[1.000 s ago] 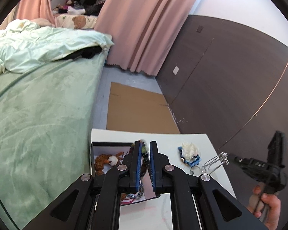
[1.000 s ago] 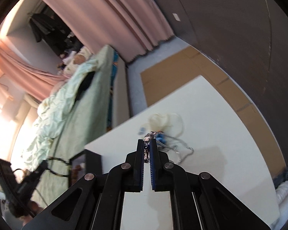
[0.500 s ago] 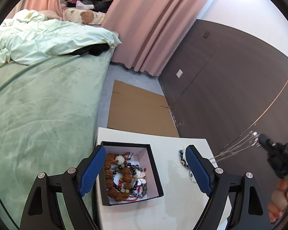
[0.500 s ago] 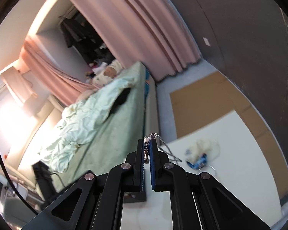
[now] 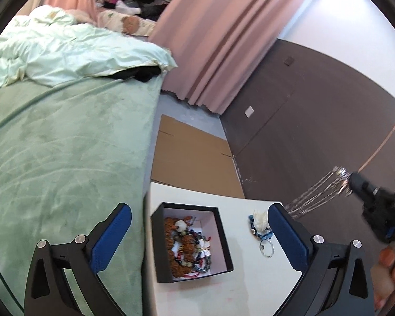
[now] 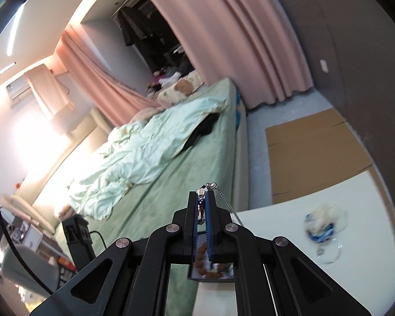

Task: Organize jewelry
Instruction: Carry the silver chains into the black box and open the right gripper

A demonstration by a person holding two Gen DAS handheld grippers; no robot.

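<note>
A black jewelry box (image 5: 225, 239) with a white inside holds several bead bracelets and stands on the white table (image 5: 250, 292). My left gripper (image 5: 198, 233) is open wide above the box, its blue pads on either side. My right gripper (image 6: 202, 205) is shut on a silver chain necklace (image 5: 316, 193) and holds it in the air to the right of the box; the chain (image 6: 227, 205) hangs from its tips. The box shows under the right gripper (image 6: 210, 268). A small heap of white and blue jewelry (image 5: 260, 223) lies on the table right of the box.
A bed with a green cover (image 5: 52, 158) runs along the table's left side. A flat cardboard sheet (image 5: 192, 155) lies on the floor beyond the table. A dark wall (image 5: 316, 118) and pink curtains (image 5: 210, 39) stand behind.
My left gripper has opened wide and risen above the box. My right gripper has lifted the silver chain off the table and swung towards the box.
</note>
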